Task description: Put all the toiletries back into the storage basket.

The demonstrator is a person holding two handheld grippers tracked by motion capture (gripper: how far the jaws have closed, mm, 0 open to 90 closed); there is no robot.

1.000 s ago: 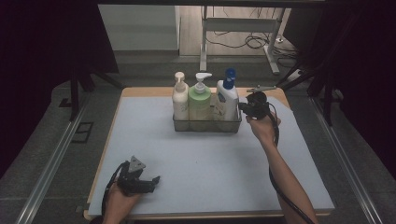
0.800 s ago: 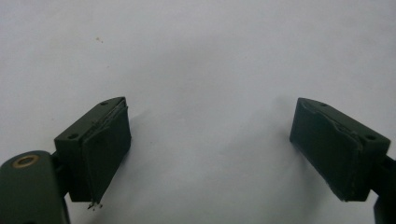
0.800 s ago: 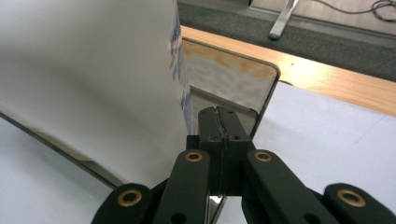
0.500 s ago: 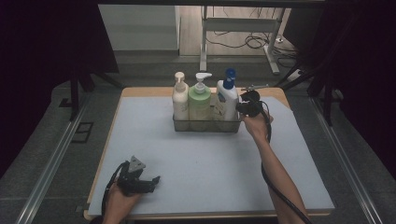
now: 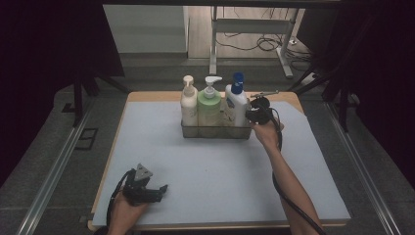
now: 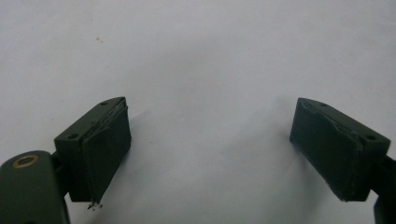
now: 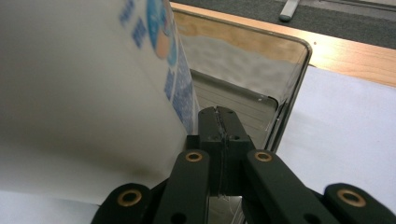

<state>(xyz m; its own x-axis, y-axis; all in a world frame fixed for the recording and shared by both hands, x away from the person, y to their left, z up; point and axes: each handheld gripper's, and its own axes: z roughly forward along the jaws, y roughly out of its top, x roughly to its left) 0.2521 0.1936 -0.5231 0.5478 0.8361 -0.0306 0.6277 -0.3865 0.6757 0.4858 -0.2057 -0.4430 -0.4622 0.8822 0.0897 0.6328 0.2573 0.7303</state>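
Right gripper [image 7: 219,114]: the jaws are pressed together, pad against pad, with nothing visible between them. In the right gripper view their tips reach into the clear caddy [image 7: 285,88], just beside the white bottle [image 7: 84,93], whose printed blue label lies immediately left of the jaws; whether the jaws touch the bottle cannot be told. The caddy's transparent end wall and rounded rim stand just beyond and to the right of the jaw tips. Farther right of the jaws lies the pale mat [image 7: 345,135], and beyond it a strip of the wooden worktop [image 7: 355,58].

High view: the right gripper [image 5: 255,113] sits at the right end of the clear caddy [image 5: 218,130], next to the white bottle [image 5: 236,104] with its blue cap. Farther from these jaws, in the same caddy, stand a green pump bottle [image 5: 209,105] and then a cream pump bottle [image 5: 188,104], all three upright in a row. The caddy rests on the pale mat [image 5: 220,176] toward the far edge of the worktop [image 5: 147,96].

Left gripper [image 6: 210,154]: the jaws stand wide apart and hold nothing; bare mat [image 6: 205,60] lies between and beyond them. In the high view the left gripper [image 5: 156,190] rests at the near left corner of the mat, well apart from the caddy.
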